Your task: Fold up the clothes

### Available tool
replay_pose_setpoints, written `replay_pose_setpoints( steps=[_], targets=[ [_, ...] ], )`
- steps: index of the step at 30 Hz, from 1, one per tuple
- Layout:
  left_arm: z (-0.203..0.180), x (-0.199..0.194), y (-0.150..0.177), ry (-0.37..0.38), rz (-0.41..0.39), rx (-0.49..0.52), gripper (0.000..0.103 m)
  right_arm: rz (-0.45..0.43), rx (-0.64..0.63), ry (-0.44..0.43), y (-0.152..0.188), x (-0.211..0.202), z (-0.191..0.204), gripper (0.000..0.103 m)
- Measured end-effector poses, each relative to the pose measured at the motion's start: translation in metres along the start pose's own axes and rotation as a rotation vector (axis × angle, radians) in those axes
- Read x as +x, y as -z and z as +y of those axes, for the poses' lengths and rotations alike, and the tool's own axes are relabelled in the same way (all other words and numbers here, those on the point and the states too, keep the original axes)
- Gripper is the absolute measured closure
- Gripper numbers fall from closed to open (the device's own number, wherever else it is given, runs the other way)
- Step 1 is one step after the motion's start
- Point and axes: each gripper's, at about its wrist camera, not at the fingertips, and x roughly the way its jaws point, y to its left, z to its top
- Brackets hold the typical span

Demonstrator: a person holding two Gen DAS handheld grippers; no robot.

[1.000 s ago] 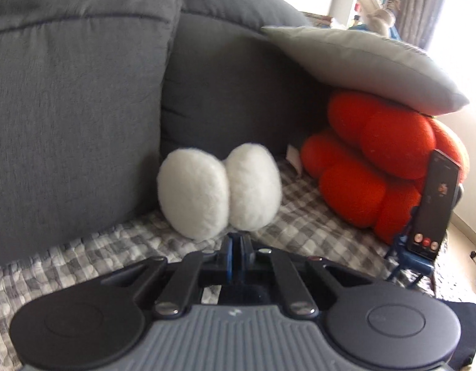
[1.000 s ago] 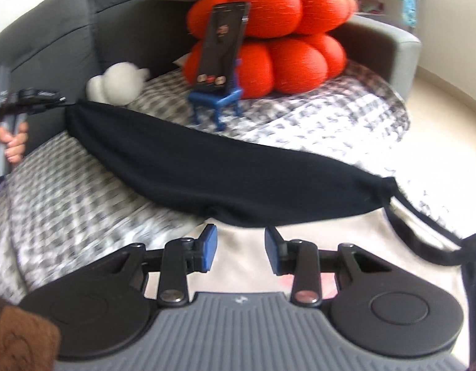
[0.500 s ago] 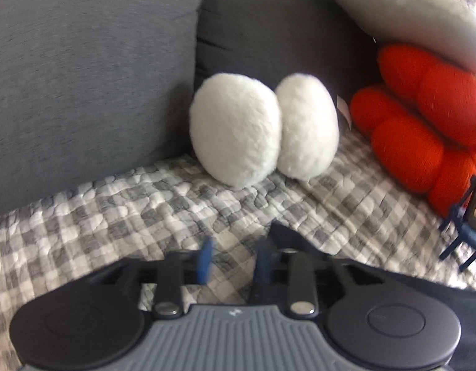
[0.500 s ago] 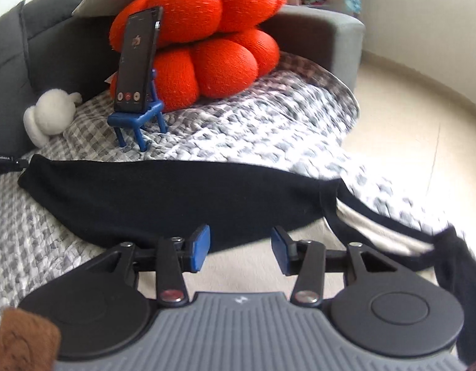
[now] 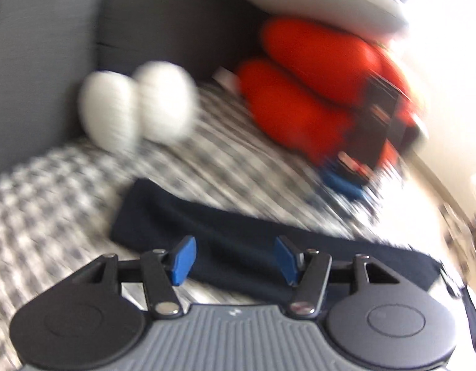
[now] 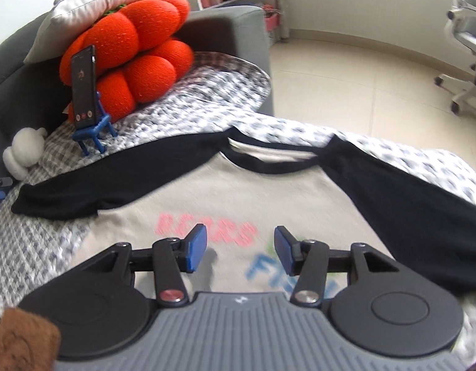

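Observation:
A cream raglan shirt (image 6: 225,194) with black sleeves and pink and blue lettering lies flat, front up, on the checked quilt (image 6: 207,99). Its left black sleeve (image 6: 92,185) stretches out to the left; the right sleeve (image 6: 407,191) runs to the right. My right gripper (image 6: 239,249) is open and empty, hovering over the printed chest. My left gripper (image 5: 234,259) is open and empty, just above the cuff end of the left sleeve (image 5: 213,225). The left wrist view is blurred by motion.
A phone on a blue chair-shaped stand (image 6: 85,95) stands on the quilt behind the shirt. Orange knot cushions (image 6: 136,58) under a grey pillow (image 6: 98,12) and a white plush (image 6: 23,151) sit against the dark sofa back. Tiled floor (image 6: 361,71) lies beyond the sofa edge.
My left gripper opened, let go of the black sleeve and drew back; the sleeve now lies on the quilt. My right gripper moved right over the shirt's chest, still open.

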Motion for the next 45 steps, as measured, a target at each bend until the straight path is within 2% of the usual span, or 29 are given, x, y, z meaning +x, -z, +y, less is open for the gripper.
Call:
replay_pose_setpoints(
  steps=[3, 7, 9, 13, 17, 23, 29, 35, 39, 45],
  targets=[
    [-0.032, -0.007, 0.009, 0.076, 0.077, 0.069, 0.045, 0.024, 0.047, 0.012, 0.024, -0.028, -0.017, 0.050],
    [-0.071, -0.015, 0.039, 0.149, 0.201, 0.185, 0.045, 0.076, 0.106, 0.030, 0.063, -0.059, -0.035, 0.050],
    [-0.090, -0.023, 0.055, 0.182, 0.238, 0.258, 0.045, 0.106, 0.109, 0.044, 0.084, -0.072, -0.036, 0.050],
    [-0.117, -0.036, 0.085, 0.224, 0.284, 0.378, 0.045, 0.160, 0.131, 0.039, 0.127, -0.091, -0.038, 0.050],
    [-0.135, -0.047, 0.108, 0.248, 0.320, 0.458, 0.045, 0.210, 0.147, 0.042, 0.164, -0.104, -0.037, 0.050],
    [-0.154, -0.059, 0.117, 0.260, 0.326, 0.496, 0.045, 0.257, 0.145, 0.039, 0.198, -0.127, -0.035, 0.051],
    [-0.180, -0.063, 0.111, 0.293, 0.284, 0.471, 0.039, 0.227, 0.121, 0.080, 0.187, -0.153, -0.035, 0.050],
    [-0.230, -0.059, 0.113, 0.318, 0.221, 0.504, 0.034, 0.118, 0.214, 0.088, 0.162, -0.163, -0.063, 0.050],
    [-0.265, -0.046, 0.117, 0.356, 0.200, 0.514, 0.034, 0.052, 0.290, 0.085, 0.143, -0.149, -0.084, 0.050],
    [-0.316, -0.013, 0.129, 0.397, 0.138, 0.477, 0.034, -0.041, 0.449, -0.009, 0.106, -0.104, -0.112, 0.050]
  ],
)
